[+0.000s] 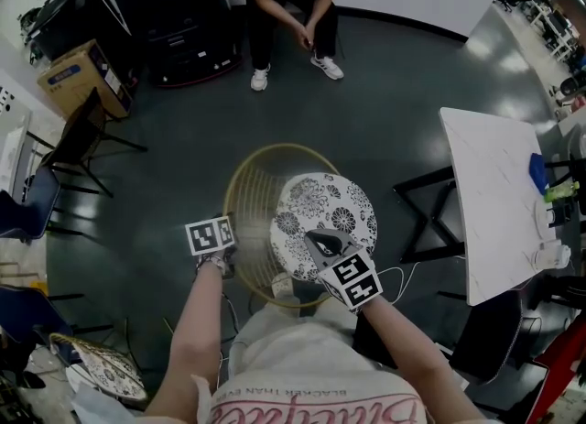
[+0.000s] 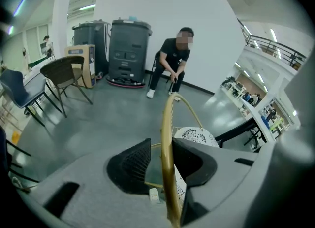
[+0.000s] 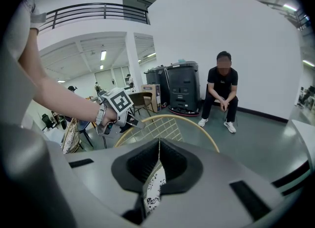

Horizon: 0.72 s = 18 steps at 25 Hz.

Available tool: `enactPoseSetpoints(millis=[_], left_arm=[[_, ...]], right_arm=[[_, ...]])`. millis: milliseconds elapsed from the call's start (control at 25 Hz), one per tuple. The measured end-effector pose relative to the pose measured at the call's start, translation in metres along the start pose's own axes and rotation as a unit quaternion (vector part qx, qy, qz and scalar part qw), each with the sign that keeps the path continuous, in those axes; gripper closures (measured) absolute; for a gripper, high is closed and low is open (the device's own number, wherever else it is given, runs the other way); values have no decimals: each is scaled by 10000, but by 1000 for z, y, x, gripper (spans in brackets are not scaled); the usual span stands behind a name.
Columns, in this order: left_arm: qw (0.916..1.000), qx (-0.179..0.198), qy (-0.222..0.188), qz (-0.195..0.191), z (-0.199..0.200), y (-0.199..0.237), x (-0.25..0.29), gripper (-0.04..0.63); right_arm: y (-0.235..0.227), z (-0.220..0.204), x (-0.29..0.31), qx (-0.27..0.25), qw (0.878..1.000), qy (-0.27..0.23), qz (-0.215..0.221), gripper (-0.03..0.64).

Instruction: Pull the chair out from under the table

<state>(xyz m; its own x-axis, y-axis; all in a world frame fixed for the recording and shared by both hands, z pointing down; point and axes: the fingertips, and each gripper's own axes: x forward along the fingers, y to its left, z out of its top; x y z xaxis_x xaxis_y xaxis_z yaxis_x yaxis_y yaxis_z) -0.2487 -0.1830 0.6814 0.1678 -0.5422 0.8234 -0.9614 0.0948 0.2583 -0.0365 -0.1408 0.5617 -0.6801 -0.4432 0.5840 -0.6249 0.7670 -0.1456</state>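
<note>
A chair with a gold wire back [image 1: 240, 184] and a round floral cushion [image 1: 325, 216] stands on the dark floor just in front of me, left of the white table [image 1: 490, 193]. My left gripper [image 1: 227, 255] is at the left side of the gold rim. In the left gripper view the rim [image 2: 168, 138] runs between the jaws of this gripper [image 2: 165, 165], close against the right one, with a gap on the left side. My right gripper [image 1: 326, 246] is shut on the cushion's near edge [image 3: 153, 187]; the right gripper [image 3: 158, 165] shows its jaws closed on it.
A person [image 1: 291, 10] sits on a chair by the far wall. Black bins [image 1: 174, 10] and a cardboard box [image 1: 78, 74] stand at the back left. Dark chairs [image 1: 78, 138] line the left side; another floral-cushioned chair [image 1: 96, 367] is at lower left.
</note>
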Motion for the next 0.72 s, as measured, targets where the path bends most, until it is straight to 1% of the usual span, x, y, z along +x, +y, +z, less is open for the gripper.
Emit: enactPoseSetpoints(millis=[160,360,480,600,720], left_arm=[[9995,155,-257,57,10,0,-17,445],[9957,236,-890,69,29,-9,-57,443],[9899,317,-1381,45,39,-23,-86,445],[9821,613,-1779,-19,48,-50,-111,453],[9731,989,-2074,-145,52,-81,-132,508]], right_arm=[[-1,0,-5,-83,10000,3,36,611],[3,10,-11,-246,9996,-78,109,611],[6,16,-17,-344,9991,-176,146,611],[6,21,-25,-460,9984,-281,161,611],[9,27,-30,-599,9974,-361,177,611]])
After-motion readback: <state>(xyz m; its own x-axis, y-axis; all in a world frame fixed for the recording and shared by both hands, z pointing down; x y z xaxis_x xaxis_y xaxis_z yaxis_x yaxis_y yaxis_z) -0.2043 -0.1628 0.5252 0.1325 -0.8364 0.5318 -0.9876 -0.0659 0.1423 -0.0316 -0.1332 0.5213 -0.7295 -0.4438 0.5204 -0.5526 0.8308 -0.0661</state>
